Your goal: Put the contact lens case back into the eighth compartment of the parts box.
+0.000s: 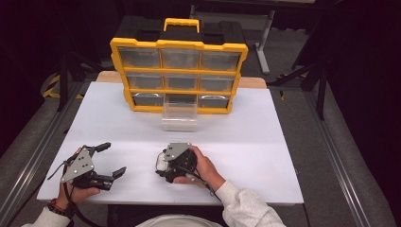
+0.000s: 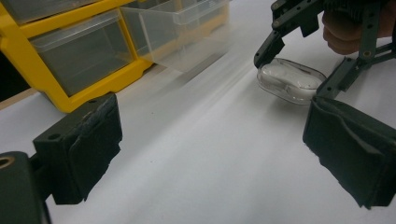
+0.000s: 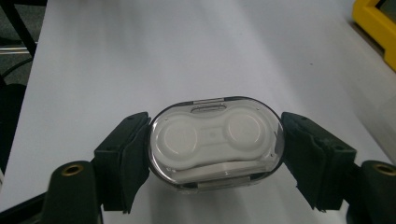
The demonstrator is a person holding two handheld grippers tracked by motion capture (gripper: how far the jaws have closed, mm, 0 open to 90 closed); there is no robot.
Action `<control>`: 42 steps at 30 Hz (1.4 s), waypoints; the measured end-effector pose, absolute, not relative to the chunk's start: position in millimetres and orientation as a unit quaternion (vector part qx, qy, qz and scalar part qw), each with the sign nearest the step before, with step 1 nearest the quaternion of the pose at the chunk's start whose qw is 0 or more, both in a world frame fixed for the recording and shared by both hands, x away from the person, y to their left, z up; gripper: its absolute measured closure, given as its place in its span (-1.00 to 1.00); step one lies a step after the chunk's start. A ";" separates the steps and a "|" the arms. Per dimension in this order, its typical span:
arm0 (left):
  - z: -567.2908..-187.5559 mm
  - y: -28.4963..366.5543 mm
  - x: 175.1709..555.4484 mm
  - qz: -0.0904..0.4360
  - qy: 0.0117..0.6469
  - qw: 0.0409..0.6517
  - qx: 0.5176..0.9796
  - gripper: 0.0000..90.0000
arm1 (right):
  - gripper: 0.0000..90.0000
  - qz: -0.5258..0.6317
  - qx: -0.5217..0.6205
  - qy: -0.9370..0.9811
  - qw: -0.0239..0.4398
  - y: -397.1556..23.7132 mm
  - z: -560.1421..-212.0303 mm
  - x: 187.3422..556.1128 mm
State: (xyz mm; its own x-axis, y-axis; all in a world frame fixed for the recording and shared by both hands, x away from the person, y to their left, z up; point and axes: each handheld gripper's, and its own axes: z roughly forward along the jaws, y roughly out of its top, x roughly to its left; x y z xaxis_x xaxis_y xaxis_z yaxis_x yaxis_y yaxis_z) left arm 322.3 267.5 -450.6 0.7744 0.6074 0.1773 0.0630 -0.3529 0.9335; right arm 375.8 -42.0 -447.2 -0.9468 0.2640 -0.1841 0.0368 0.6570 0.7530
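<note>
A clear oval case (image 3: 215, 140) with a white two-well insert lies on the white table (image 1: 246, 156). My right gripper (image 3: 215, 156) is shut on it, one black pad pressing on each end. In the high view the case (image 1: 161, 161) sits just left of the hand that holds the right gripper (image 1: 167, 168), front centre. My left gripper (image 1: 112, 159) rests at the front left, jaws wide open and pointing right with nothing between them. The left gripper view has its open gripper (image 2: 217, 154) facing the case (image 2: 289, 84) farther off.
A yellow organizer (image 1: 178, 75) with clear drawers stands upright at the back centre of the table. One clear drawer (image 1: 178, 116) is pulled out from its bottom row onto the table. Bare white surface lies between it and the grippers.
</note>
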 end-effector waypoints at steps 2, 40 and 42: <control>-450.7 267.4 321.9 0.257 0.215 0.528 0.780 -0.87 | -0.39 0.407 0.083 0.898 0.148 -44.1 -445.1 374.2; -451.5 266.4 321.4 0.259 0.212 0.527 0.781 -0.86 | -0.39 0.442 0.119 0.848 0.267 -90.4 -396.4 384.2; -451.4 266.7 321.4 0.260 0.212 0.526 0.782 -0.86 | -0.39 0.444 0.121 0.845 0.271 -92.1 -394.2 385.3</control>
State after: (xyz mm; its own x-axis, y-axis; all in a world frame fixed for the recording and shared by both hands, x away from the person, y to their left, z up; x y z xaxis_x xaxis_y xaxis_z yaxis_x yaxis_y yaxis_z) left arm 321.4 266.7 -451.4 0.7751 0.6047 0.1832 0.0588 -0.3577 0.9320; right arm 385.3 -92.1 -394.2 -0.8241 0.4452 -0.3503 -0.0362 0.5757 0.8168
